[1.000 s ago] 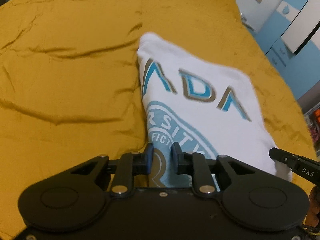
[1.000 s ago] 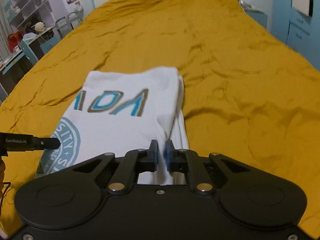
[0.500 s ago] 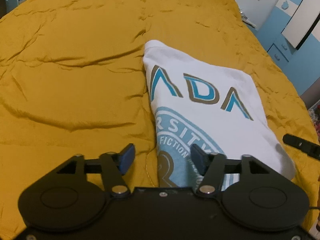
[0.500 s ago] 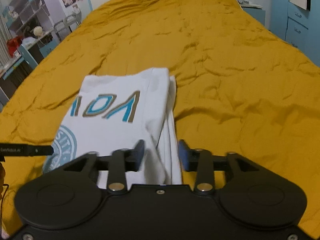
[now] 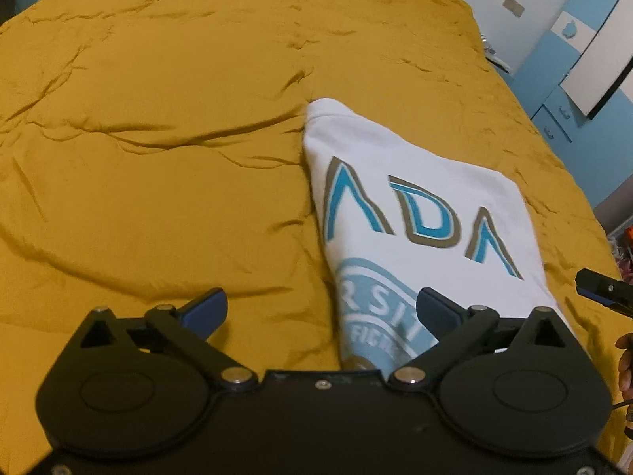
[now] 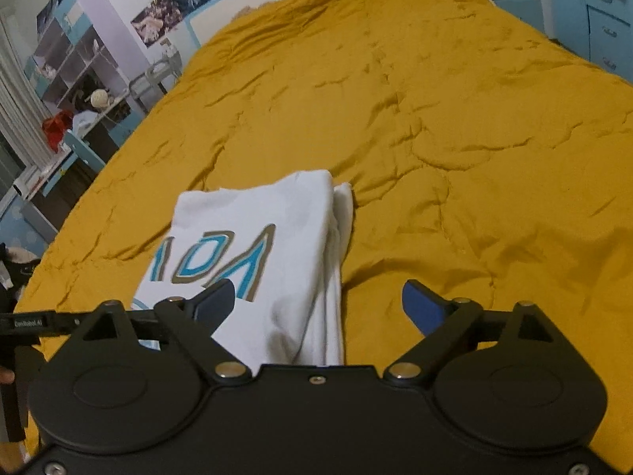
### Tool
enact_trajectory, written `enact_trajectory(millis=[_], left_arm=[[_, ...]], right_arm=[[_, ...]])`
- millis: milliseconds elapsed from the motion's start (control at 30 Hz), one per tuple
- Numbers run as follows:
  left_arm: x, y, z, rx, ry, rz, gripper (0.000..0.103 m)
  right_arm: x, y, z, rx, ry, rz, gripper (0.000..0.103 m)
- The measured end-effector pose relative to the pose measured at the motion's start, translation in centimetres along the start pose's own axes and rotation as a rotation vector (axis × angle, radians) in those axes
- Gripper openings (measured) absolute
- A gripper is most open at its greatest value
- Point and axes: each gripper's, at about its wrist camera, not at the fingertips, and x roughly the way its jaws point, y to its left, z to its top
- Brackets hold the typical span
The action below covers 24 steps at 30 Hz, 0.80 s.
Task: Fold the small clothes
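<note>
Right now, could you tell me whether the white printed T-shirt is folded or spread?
Folded: the white printed T-shirt lies as a compact rectangle, layers stacked along one edge.

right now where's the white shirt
The folded white shirt lies on the yellow bedspread, right of centre in the left wrist view, left of centre in the right.

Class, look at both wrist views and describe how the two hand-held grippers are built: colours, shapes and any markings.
Each hand-held gripper, the left and the right, has a matte black body with two round housings, angled black linkage arms on silver pivot screws, and dark blue pads on the fingers. In the right wrist view, the left one's black finger bears small white lettering, too small to read reliably.
</note>
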Motion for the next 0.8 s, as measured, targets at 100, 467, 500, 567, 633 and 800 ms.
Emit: enact_trajectory(millis=[100, 467, 500, 567, 633, 800], left_arm=[[1.0, 0.7, 0.5, -0.030, 0.021, -0.017, 0.103], [4.8, 1.4, 1.1, -0.095, 0.131, -0.130, 0.103], [5.1, 1.3, 1.2, -0.092, 0.136, -0.131, 0.103], [5.7, 1.2, 1.2, -0.089, 0.144, -0.145, 0.103], [6.2, 1.1, 1.5, -0.081, 0.156, -0.173, 0.103], [7.8, 0.8, 2.3, -0.078, 0.186, -0.233, 0.103]], right_arm=[[1.0, -0.5, 0.1, 0.011, 0.013, 0.001, 0.096], [4.0, -2.5, 0.2, 0.081, 0.057, 0.119, 0.096], [4.3, -2.7, 0.2, 0.088, 0.059, 0.131, 0.096], [4.8, -2.8, 0.3, 0.097, 0.062, 0.165, 0.096], [5.3, -2.8, 0.5, 0.094, 0.067, 0.196, 0.096], [7.0, -2.1, 0.6, 0.073, 0.112, 0.254, 0.096]])
